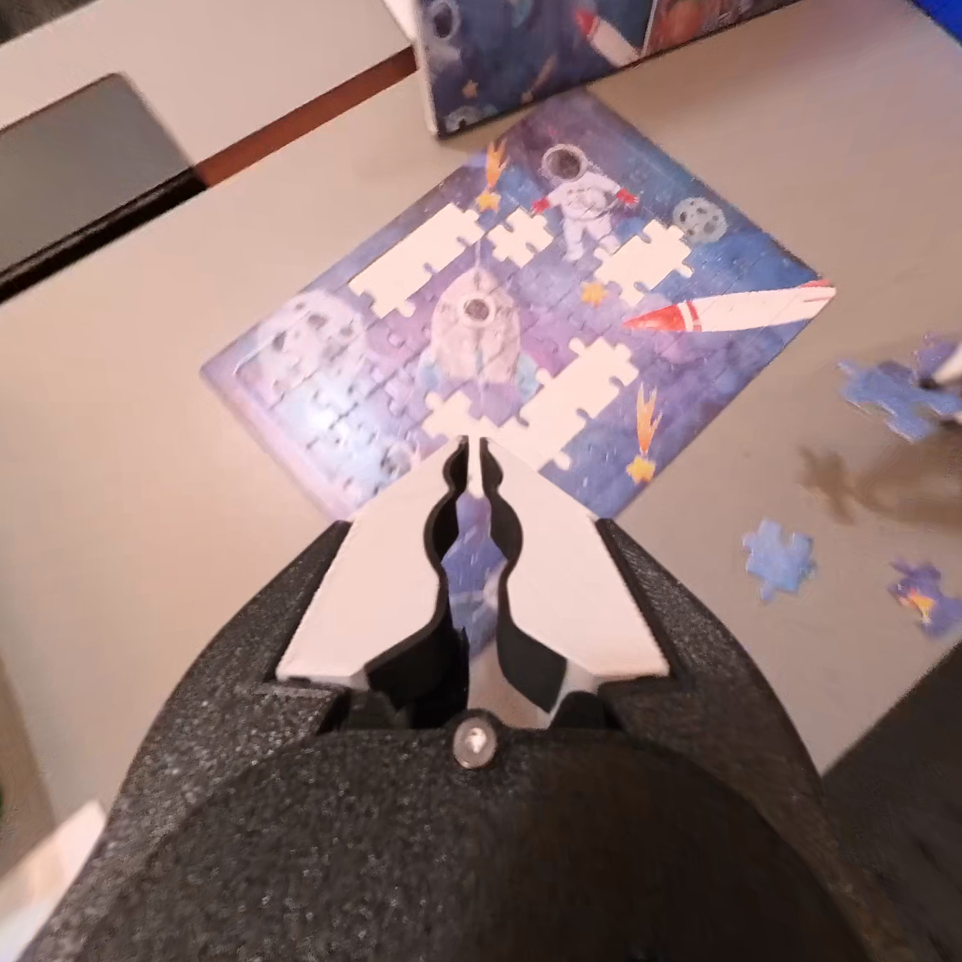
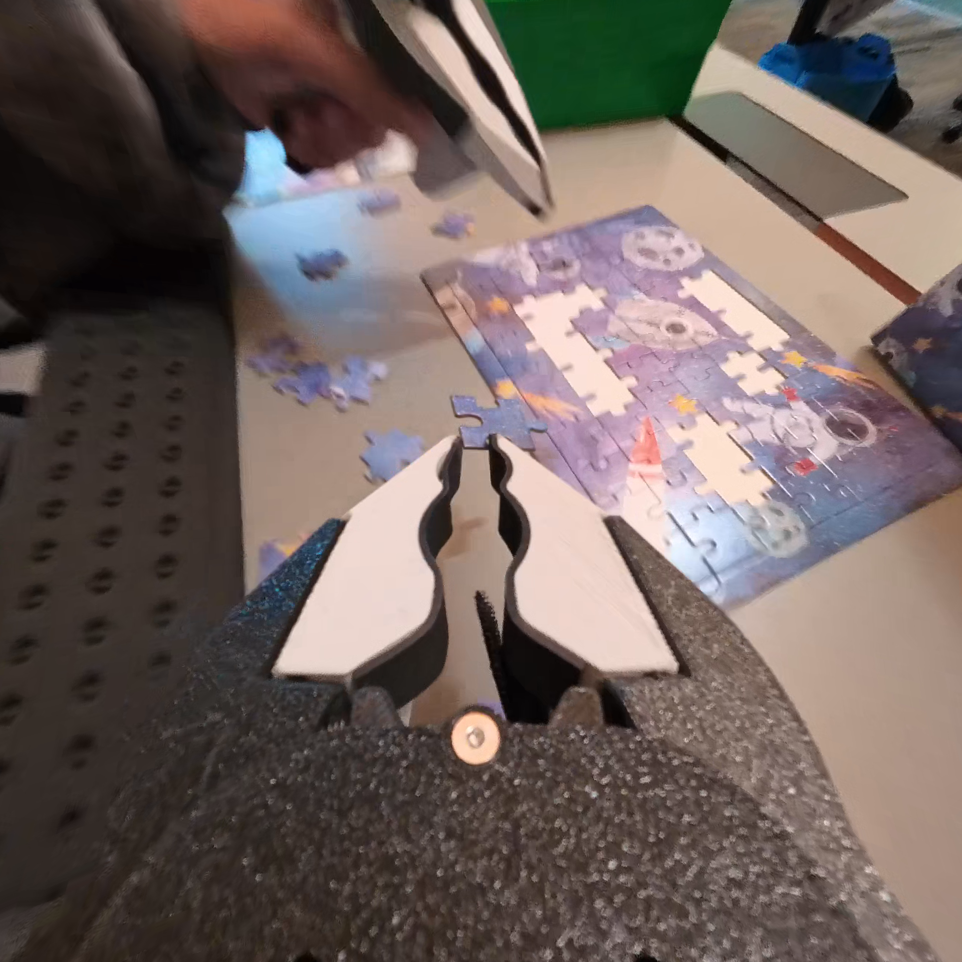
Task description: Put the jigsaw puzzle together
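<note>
A space-themed jigsaw puzzle (image 1: 520, 323) lies flat on the beige table (image 1: 130, 416), mostly joined, with several white gaps. My left gripper (image 1: 473, 442) hovers over its near corner, jaws closed, with nothing seen between them. It also shows in the right wrist view (image 2: 536, 200), above the puzzle (image 2: 676, 395). My right gripper (image 2: 475, 442) is shut on a blue puzzle piece (image 2: 497, 416), held just off the puzzle's left edge. Its tip and the piece (image 1: 895, 395) show at the right edge of the left wrist view.
Loose blue pieces (image 2: 317, 380) lie on the table left of the puzzle, and two (image 1: 778, 565) are near the table's front edge. The puzzle box (image 1: 520, 67) stands behind the puzzle. A grey flat slab (image 1: 88, 156), a green bin (image 2: 598, 52) and a person's hand (image 2: 312, 104) are nearby. One gripper's finger ends stand about 15 cm off the other's. My right tips are about 45 cm from the grey flat slab (image 1: 88, 156), my left tips only 30 cm.
</note>
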A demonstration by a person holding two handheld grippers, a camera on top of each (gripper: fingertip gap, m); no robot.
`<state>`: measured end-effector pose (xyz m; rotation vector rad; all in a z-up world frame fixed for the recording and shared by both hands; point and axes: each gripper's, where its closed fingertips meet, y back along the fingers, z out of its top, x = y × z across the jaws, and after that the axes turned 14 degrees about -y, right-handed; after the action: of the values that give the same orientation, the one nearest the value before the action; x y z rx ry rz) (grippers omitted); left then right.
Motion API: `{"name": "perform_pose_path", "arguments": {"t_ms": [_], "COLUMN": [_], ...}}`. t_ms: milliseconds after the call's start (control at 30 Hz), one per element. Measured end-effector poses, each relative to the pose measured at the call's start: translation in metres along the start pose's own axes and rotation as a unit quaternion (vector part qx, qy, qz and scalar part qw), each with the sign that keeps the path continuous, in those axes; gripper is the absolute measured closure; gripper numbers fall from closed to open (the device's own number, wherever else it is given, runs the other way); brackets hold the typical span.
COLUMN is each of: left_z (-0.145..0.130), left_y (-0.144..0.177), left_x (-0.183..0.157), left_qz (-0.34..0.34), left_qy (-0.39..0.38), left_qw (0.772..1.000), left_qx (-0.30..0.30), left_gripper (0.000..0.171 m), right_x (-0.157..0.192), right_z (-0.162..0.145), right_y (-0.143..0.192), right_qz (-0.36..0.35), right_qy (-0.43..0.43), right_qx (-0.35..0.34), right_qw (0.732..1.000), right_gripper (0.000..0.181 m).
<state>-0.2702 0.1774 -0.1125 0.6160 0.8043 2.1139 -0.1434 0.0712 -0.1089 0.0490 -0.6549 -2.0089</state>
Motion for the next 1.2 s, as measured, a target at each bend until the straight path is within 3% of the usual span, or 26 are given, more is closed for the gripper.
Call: {"name": "perform_pose_path", "arguments": {"t_ms": [133, 267, 367, 567, 700, 733, 800, 900, 967, 1200], "left_z": [-0.057, -0.090, -0.088, -0.066, -0.066, -0.068, -0.068, -0.060, -0.068, -0.083], "left_y": [0.043, 0.058, 0.056, 0.035, 0.015, 0.009, 0.003, -0.002, -0.008, 0.007], "left_x": [-0.005, -0.033, -0.052, -0.065, -0.042, -0.036, -0.027, -0.013, -0.017, -0.032], "left_qz": [0.045, 0.037, 0.024, 0.015, 0.061, 0.066, 0.069, 0.095, 0.075, 0.071], "left_qy": [0.022, 0.054, 0.059, 0.029, -0.011, -0.009, 0.008, 0.014, 0.019, 0.010], "left_qw": [0.998, 0.998, 0.998, 0.999, 0.998, 0.997, 0.997, 0.995, 0.996, 0.996], "left_qx": [0.023, 0.008, -0.017, -0.020, 0.015, 0.024, 0.029, 0.014, 0.038, 0.052], "left_gripper": [0.160, 0.159, 0.159, 0.159, 0.160, 0.161, 0.171, 0.171, 0.171, 0.171], "right_x": [-0.013, -0.022, -0.019, -0.008, -0.013, -0.023, -0.070, -0.116, -0.117, -0.079], "right_z": [-0.036, -0.036, -0.038, -0.071, -0.039, -0.025, -0.006, -0.022, -0.037, -0.050], "right_y": [0.006, 0.004, 0.000, -0.002, 0.007, 0.010, 0.012, 0.005, -0.003, 0.004], "right_qz": [-0.003, -0.034, -0.035, 0.002, 0.000, -0.007, -0.089, -0.180, -0.195, -0.191], "right_qy": [0.001, 0.021, 0.034, 0.018, 0.010, -0.005, -0.049, -0.063, -0.046, -0.040], "right_qx": [0.074, 0.071, 0.081, 0.162, 0.108, 0.082, 0.044, 0.087, 0.120, 0.126], "right_qw": [0.997, 0.997, 0.995, 0.987, 0.994, 0.997, 0.994, 0.978, 0.972, 0.973], "right_gripper": [0.171, 0.171, 0.171, 0.170, 0.158, 0.159, 0.167, 0.181, 0.181, 0.181]}}
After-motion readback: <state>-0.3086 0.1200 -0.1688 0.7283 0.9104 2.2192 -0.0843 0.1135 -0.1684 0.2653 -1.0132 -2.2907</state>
